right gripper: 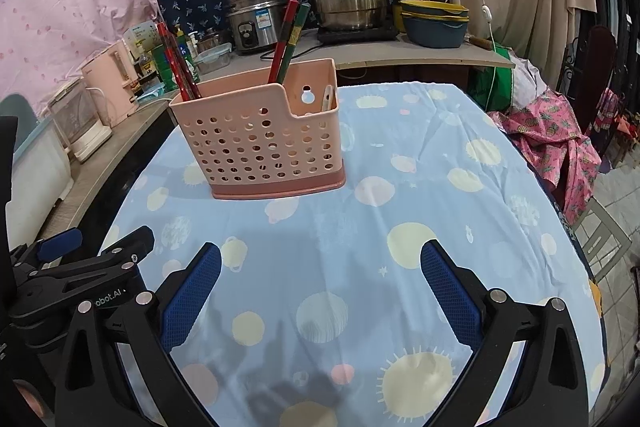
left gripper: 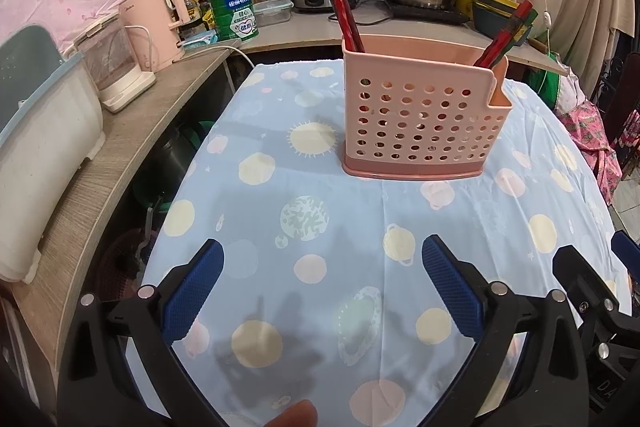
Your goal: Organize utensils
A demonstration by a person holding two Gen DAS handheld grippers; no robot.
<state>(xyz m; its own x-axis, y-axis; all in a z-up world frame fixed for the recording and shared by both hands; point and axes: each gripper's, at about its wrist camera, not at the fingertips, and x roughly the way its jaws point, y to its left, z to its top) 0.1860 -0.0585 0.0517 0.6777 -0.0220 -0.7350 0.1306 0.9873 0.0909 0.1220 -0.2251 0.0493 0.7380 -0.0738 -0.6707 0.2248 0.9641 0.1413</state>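
Both my grippers hang released over the near part of the blue planet-print tablecloth (left gripper: 360,211), jaws spread wide with nothing between the pads: my left gripper (left gripper: 322,291) and my right gripper (right gripper: 320,291) each frame only bare cloth. The pink utensil holder (left gripper: 420,119) stands upright toward the far middle of the table, its long side turned across me. From my left gripper it lies ahead and slightly right; from my right gripper it lies ahead and to the left, so it sits roughly between the two lines of reach, and I cannot tell which hand is nearer. Red chopsticks (left gripper: 340,3) lean in its left end, and another red-and-green chopstick pair (left gripper: 506,31) leans out of the right part, all with their long axes running up and away from me. In the right wrist view something pale, maybe a spoon handle (right gripper: 327,95), sits in the low notched compartment at the right end. I see no loose utensil on the cloth, so I judge the sorting is done or nearly so.
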